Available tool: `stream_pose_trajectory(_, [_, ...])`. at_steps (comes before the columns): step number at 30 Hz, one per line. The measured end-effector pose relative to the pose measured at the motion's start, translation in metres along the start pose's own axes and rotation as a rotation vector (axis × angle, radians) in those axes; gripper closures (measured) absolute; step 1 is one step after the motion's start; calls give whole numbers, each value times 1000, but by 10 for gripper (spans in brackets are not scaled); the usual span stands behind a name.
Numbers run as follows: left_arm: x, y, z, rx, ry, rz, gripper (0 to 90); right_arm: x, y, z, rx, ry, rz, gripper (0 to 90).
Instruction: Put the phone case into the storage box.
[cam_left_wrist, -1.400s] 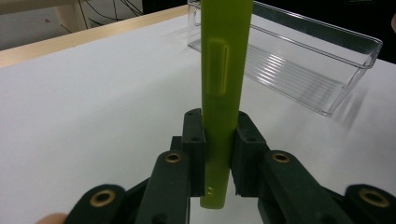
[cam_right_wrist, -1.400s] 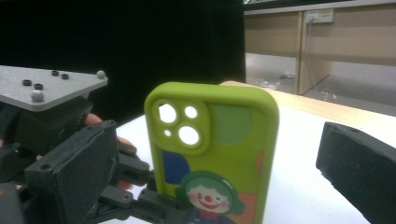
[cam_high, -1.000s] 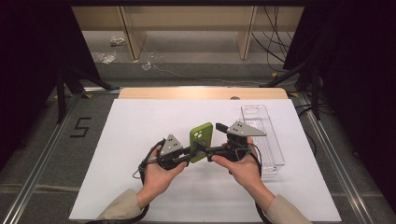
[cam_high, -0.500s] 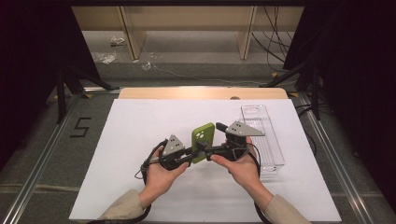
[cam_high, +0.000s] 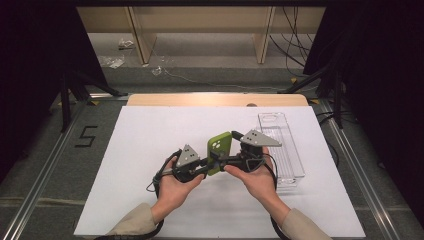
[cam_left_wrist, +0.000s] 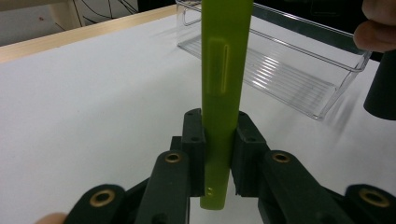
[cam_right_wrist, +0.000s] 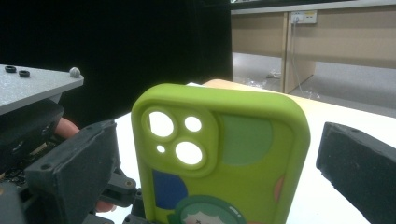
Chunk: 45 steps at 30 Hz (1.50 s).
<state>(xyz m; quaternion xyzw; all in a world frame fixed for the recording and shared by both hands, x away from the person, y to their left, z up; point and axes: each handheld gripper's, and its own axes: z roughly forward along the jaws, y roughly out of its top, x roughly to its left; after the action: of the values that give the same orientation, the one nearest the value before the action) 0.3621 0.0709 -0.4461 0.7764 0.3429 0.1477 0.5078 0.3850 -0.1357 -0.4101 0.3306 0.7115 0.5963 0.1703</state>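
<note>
A lime-green phone case (cam_high: 220, 150) with camera cut-outs and a cartoon print stands on end above the white table top (cam_high: 125, 200). My left gripper (cam_high: 212, 164) is shut on its lower edge; in the left gripper view the case (cam_left_wrist: 224, 70) rises edge-on from my left gripper (cam_left_wrist: 217, 135). My right gripper (cam_high: 223, 161) comes in from the right. In the right gripper view the printed back of the case (cam_right_wrist: 219, 154) faces the camera, and my right gripper (cam_right_wrist: 217, 161) stands open, a jaw on either side with gaps showing.
A clear ribbed plastic tray (cam_high: 286, 165) lies lengthwise at the right of the table, just beyond the right hand; the tray (cam_left_wrist: 299, 79) also lies behind the case in the left gripper view. The table's wooden far edge (cam_high: 215, 100) borders a lower floor with cables.
Both hands and the case have drifted slightly to the right. The left gripper's hold on the case looks the same.
</note>
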Motion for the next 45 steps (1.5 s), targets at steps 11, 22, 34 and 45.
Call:
stream_pose_trajectory(11, [-1, 0, 3, 3, -2, -8, 773, 1, -1, 3, -8, -25, -7, 16])
stream_pose_trajectory(22, [-2, 0, 4, 5, -3, -6, 773, 4, -1, 5, -11, -38, -10, 51])
stream_pose_trajectory(34, [-2, 1, 3, 3, -3, -8, 773, 6, -2, 6, -3, -49, -17, 113])
stream_pose_trajectory(45, [-3, 1, 3, -3, -3, -8, 773, 6, -1, 4, -15, -57, -18, 166])
